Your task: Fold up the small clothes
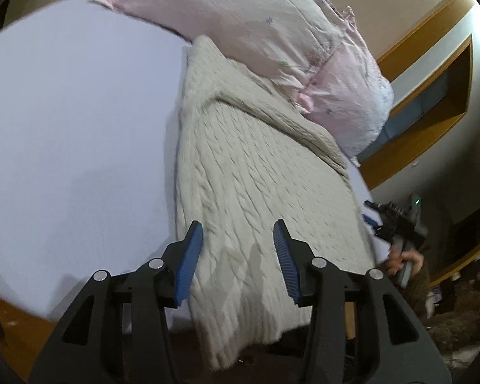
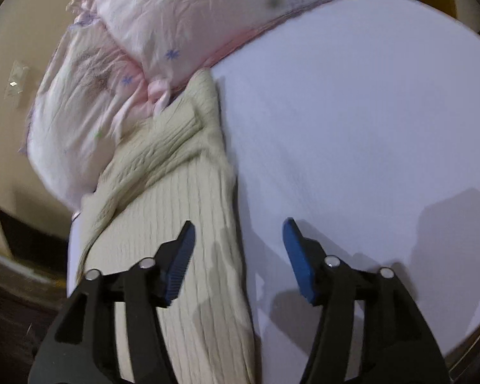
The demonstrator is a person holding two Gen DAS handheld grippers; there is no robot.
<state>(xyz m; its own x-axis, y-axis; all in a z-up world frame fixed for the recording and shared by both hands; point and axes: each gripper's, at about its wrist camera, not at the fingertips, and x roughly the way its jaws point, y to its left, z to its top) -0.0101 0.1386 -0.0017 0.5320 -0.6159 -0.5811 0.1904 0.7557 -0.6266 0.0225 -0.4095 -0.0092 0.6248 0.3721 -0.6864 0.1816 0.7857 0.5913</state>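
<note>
Our left gripper (image 1: pixel 238 236) has both blue pads spread, holding nothing, above one cream cable-knit sweater (image 1: pixel 256 185). Our right gripper (image 2: pixel 238 240) is likewise spread and empty, straddling the sweater's edge. The sweater lies on the lavender bedsheet (image 2: pixel 352 128), its far end touching one of two pink floral pillows (image 2: pixel 188 19).

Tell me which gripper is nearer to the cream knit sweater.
Left. The left gripper hovers open directly over the cream knit sweater; the right gripper is open over its edge, one finger above the lilac sheet.
</note>
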